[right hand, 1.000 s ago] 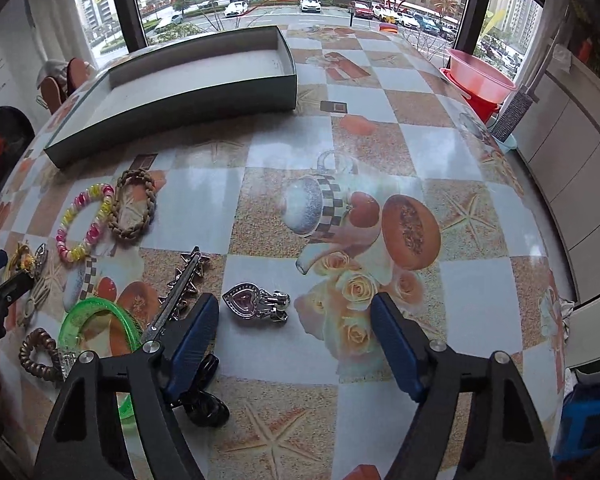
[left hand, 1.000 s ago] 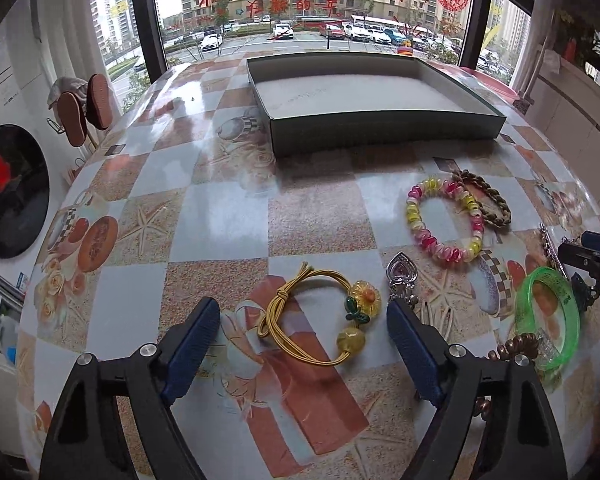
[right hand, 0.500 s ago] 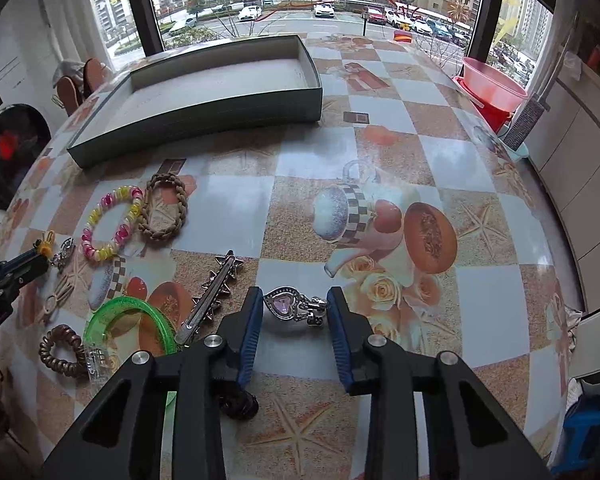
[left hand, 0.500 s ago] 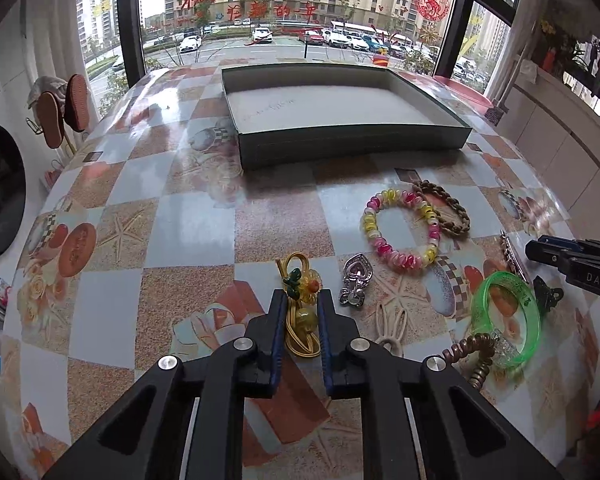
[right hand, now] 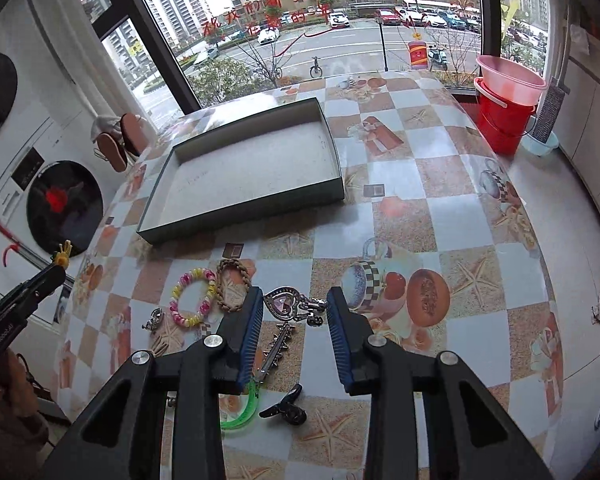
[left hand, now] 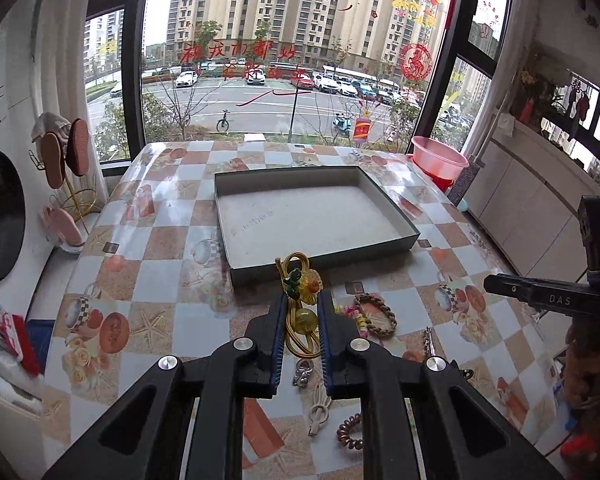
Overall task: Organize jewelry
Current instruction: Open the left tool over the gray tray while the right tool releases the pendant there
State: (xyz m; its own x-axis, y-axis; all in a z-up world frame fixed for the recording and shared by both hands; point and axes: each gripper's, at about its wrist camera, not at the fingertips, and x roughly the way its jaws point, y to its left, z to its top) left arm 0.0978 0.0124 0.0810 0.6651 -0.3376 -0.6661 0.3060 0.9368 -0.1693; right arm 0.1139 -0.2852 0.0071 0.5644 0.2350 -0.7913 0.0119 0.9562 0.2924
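Both grippers rose with jewelry, beaded bracelet (right hand: pixel 192 297) left beside tray (right hand: pixel 244 216).

left wrist: above counter (left hand: pixel 172 240), angled down toward window | right wrist: same, from the right | shared: grey tray (left hand: pixel 388 204), bracelets, counter near edge

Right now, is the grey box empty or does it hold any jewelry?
Empty. Both wrist views show the grey box with a bare floor; bracelets remain on the table outside it.
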